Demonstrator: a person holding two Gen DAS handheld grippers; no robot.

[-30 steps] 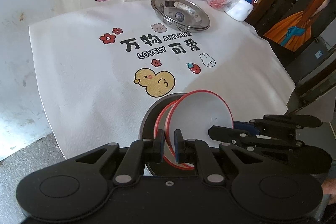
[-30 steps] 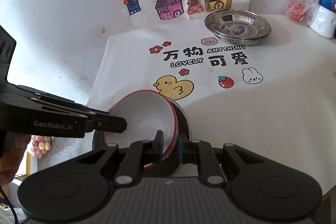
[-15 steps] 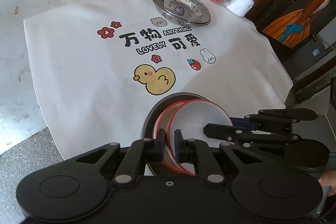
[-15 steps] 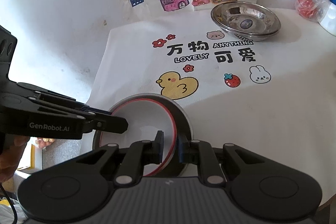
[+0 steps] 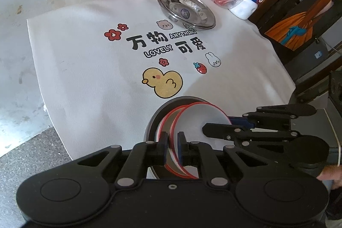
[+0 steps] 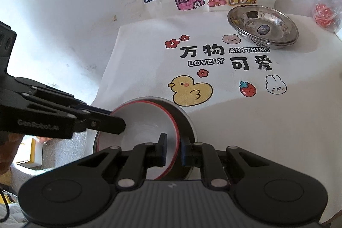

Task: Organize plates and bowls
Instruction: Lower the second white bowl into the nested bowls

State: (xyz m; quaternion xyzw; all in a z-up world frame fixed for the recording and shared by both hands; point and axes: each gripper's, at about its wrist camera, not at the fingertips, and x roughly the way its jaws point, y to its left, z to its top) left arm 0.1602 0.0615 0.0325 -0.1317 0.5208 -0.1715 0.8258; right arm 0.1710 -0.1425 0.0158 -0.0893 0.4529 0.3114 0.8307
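The red-rimmed white bowl [image 5: 198,119] sits in the grey plate [image 6: 188,121] at the worktop's near edge, seemingly just stacked. The left claw [image 5: 172,146] and right claw [image 6: 173,147] each pinch its rim, nearly closed. Next: release, withdraw without dragging.

Left gripper [image 5: 172,147]: matte black linkage arms, silver pivot screws, blue finger pads. Right gripper [image 6: 173,150]: the same, ribbed grey housing.
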